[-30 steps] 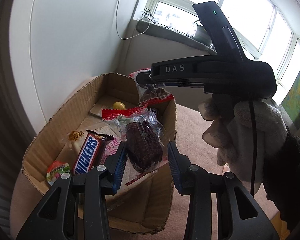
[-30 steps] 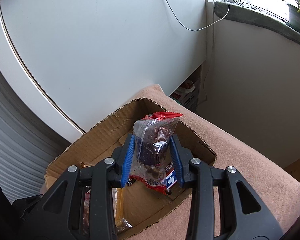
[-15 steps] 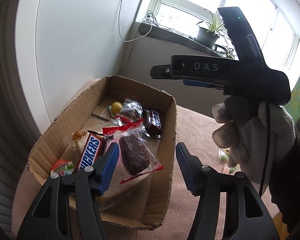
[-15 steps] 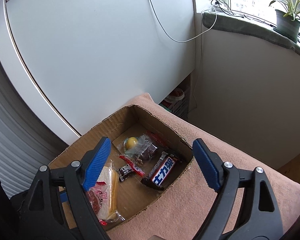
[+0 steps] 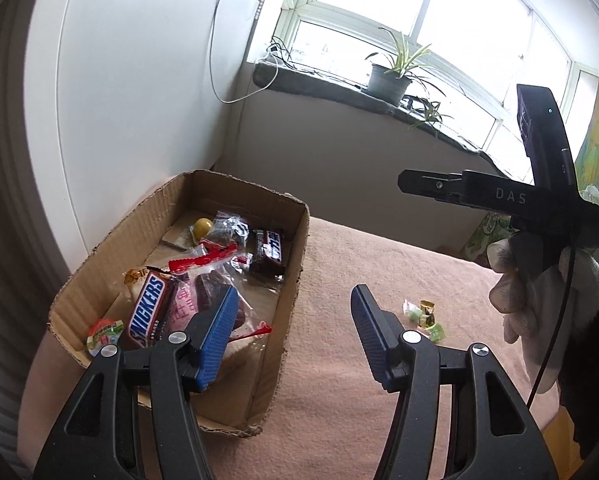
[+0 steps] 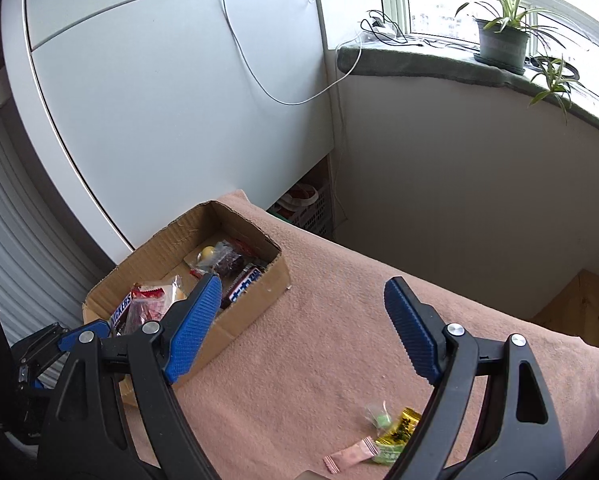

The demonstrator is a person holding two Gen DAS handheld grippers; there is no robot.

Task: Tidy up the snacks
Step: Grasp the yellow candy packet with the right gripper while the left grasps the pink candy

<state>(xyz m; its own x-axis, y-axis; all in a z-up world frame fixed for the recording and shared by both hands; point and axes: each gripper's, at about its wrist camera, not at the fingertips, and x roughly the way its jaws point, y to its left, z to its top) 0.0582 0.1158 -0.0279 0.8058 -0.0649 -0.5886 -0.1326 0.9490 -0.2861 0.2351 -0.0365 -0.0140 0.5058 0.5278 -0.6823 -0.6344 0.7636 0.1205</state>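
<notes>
A cardboard box (image 5: 295, 264) on the pink cloth holds several snacks: a Snickers bar (image 5: 147, 312), a clear bag of dark snack (image 5: 215, 292), a dark chocolate bar (image 5: 269, 250) and a yellow candy (image 5: 203, 225). The box also shows in the right wrist view (image 6: 259, 300). My left gripper (image 5: 291, 332) is open and empty over the box's near right wall. My right gripper (image 6: 303, 328) is open and empty above the cloth, right of the box. Small candies (image 6: 391, 432) lie loose on the cloth; they also show in the left wrist view (image 5: 423, 316).
A white cabinet wall (image 6: 159, 120) stands behind the box. A windowsill with a potted plant (image 6: 499, 40) is at the back right. A pink wrapped candy (image 6: 351, 456) lies near the front edge. The right gripper's body and gloved hand (image 5: 539, 280) are at the right.
Both grippers let go of their snack bags into the box, opened, and pulled back and to the right, away from the box.
</notes>
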